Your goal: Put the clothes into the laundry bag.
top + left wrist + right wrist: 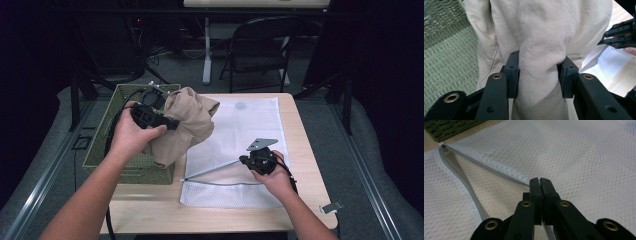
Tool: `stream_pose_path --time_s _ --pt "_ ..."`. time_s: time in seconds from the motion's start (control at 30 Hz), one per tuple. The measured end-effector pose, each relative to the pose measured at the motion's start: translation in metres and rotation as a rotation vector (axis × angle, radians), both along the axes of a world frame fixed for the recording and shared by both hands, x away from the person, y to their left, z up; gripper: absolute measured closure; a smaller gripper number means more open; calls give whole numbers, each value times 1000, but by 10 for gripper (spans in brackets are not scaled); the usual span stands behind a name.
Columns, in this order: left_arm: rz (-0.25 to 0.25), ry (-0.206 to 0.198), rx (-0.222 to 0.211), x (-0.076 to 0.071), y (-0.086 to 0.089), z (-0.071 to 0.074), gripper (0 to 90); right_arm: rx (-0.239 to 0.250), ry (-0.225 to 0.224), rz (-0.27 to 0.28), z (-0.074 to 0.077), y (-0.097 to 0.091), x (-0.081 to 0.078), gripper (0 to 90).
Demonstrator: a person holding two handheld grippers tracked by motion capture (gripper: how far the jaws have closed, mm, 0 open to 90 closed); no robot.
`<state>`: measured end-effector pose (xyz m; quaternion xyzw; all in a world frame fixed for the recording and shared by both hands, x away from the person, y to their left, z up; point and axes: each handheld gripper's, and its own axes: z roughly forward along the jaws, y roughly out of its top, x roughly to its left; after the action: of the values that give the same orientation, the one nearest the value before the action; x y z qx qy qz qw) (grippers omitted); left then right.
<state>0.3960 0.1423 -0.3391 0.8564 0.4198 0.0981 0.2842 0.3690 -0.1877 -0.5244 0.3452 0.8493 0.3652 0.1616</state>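
Note:
A beige garment (190, 125) hangs bunched over the right rim of the green woven basket (100, 150). My left gripper (172, 123) is shut on a thick fold of it. In the left gripper view the cloth (541, 30) bulges between the pads of my left gripper (540, 75). A white mesh laundry bag (245, 120) lies flat on the wooden table (150, 215). My right gripper (243, 160) is shut on the bag's upper zipper edge and holds it lifted, so the mouth gapes. In the right gripper view my right gripper (540, 182) pinches the grey zipper tape (486, 166).
The basket (446, 57) stands at the table's left edge, partly off it. A small metal clip (331, 206) lies at the table's front right corner. A black folding chair (265, 45) stands beyond the table. The zipper's closed end (442, 146) lies near the basket.

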Motion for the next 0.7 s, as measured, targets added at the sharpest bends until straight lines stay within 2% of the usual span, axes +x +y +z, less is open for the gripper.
stream_pose_path --time_s 0.3,0.4,0.7 --pt "-18 11 -2 -3 -3 -6 604 -3 -9 0 4 1 6 890" --pt "-28 16 -7 -5 -4 -7 605 15 -10 -4 8 0 10 890" --pt "-51 25 -5 -9 -6 -11 605 28 1 -8 12 0 17 890"
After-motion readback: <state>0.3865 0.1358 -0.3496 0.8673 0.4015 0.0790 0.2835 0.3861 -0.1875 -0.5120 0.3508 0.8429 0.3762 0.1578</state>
